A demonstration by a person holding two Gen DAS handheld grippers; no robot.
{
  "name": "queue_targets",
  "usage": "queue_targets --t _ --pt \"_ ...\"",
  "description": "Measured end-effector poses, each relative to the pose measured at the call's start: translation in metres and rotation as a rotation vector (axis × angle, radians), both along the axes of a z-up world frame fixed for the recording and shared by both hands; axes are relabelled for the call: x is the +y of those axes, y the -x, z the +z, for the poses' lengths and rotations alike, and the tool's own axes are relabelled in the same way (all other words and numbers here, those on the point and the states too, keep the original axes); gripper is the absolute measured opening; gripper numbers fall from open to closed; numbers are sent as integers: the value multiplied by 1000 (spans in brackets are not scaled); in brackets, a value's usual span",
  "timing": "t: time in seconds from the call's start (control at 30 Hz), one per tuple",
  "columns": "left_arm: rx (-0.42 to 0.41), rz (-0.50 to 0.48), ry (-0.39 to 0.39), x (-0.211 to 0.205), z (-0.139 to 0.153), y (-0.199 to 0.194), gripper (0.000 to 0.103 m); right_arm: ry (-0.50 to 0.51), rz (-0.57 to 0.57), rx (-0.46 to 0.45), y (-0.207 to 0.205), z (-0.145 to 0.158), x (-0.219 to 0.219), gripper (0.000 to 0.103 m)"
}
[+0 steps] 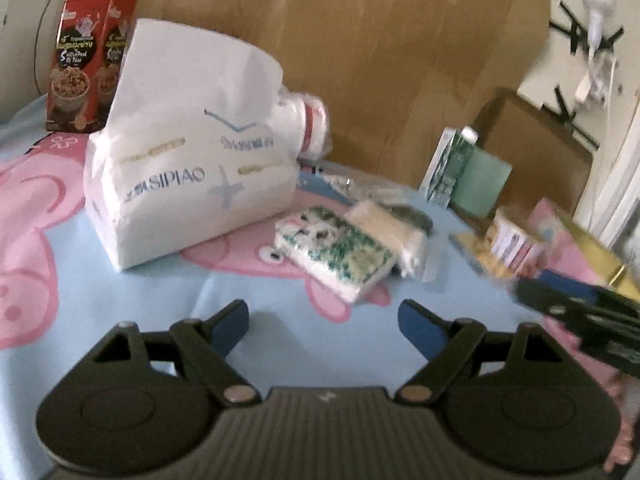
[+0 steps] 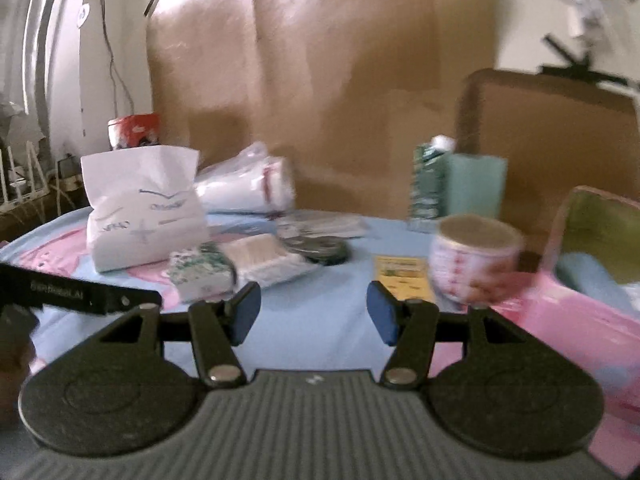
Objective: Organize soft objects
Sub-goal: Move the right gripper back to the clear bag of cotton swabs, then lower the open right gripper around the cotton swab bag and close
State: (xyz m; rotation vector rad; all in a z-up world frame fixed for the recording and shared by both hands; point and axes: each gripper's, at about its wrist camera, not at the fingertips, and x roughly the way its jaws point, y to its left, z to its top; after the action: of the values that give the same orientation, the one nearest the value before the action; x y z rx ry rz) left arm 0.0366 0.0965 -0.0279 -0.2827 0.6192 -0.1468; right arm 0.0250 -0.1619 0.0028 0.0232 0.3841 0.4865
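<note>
A big white tissue pack (image 1: 188, 176) marked SIPIAO stands on the blue and pink cloth; it also shows in the right wrist view (image 2: 140, 216). A small green-patterned tissue pack (image 1: 340, 256) lies in front of it beside a clear-wrapped white pack (image 1: 388, 220); both show in the right wrist view, the green one (image 2: 200, 272) left of the white one (image 2: 260, 256). A wrapped white roll (image 1: 304, 120) lies behind. My left gripper (image 1: 322, 320) is open and empty, short of the green pack. My right gripper (image 2: 312, 312) is open and empty over the cloth.
A red snack box (image 1: 86, 60) stands at the back left. A green carton (image 2: 456, 184), a round tub (image 2: 476, 256), a yellow card (image 2: 400, 276) and a pink bin (image 2: 592, 280) are at the right. Brown cardboard (image 1: 380, 40) lines the back.
</note>
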Motion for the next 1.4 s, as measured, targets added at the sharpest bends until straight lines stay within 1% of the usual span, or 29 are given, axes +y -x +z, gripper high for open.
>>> queue_targets --t 0.1,0.2,0.3,0.4,0.43,0.53,0.57,0.6,0.67,0.7,0.8,0.9,1.03,1.07,1.17,1.23,1.3,1.33,1.4 --pt "-13 -14 11 0 0 -1 86 -19 -5 55 -24 2 16 61" --pt "-47 -14 9 -3 1 3 86 -69 -33 119 -51 3 26 61" --pt "-67 -25 -4 -7 2 6 86 -62 -13 143 -77 9 42 61" --pt "-85 -32 -9 -8 3 11 87 -17 54 181 -100 15 67 61" --pt "-89 -32 -8 -8 4 14 87 13 72 197 -107 15 77 61" --pt "-96 -28 7 -5 4 16 89 157 73 215 -121 8 105 60" --pt "-95 -26 13 -4 4 16 89 183 73 208 -121 4 108 60" --pt "-94 -25 18 -4 4 17 89 186 73 199 -121 3 108 60" --pt "-91 -27 28 -2 3 16 89 191 68 193 -114 3 104 59" --pt "-90 -29 32 -2 3 16 89 188 70 195 -111 3 99 56" --pt "-87 -33 38 -1 3 16 89 149 71 223 -101 -1 77 56" --pt "-90 -30 41 -1 3 17 92 76 59 274 -92 -5 49 57" --pt "-80 -28 50 1 2 15 92 -28 55 332 -66 -13 11 57" --pt "-76 -28 54 2 1 15 92 -48 60 334 -57 -14 3 57" --pt "-59 -28 67 4 1 13 93 -65 86 324 -23 -17 -10 57" --pt "-51 -25 73 5 0 11 94 -85 134 307 -1 -19 -16 57" --pt "-42 -22 76 6 -1 10 94 -125 180 282 17 -22 -25 58" --pt "-37 -20 76 6 -1 10 94 -149 183 257 26 -22 -30 60" --pt "-28 -18 73 6 -1 9 94 -191 158 204 39 -21 -41 75"
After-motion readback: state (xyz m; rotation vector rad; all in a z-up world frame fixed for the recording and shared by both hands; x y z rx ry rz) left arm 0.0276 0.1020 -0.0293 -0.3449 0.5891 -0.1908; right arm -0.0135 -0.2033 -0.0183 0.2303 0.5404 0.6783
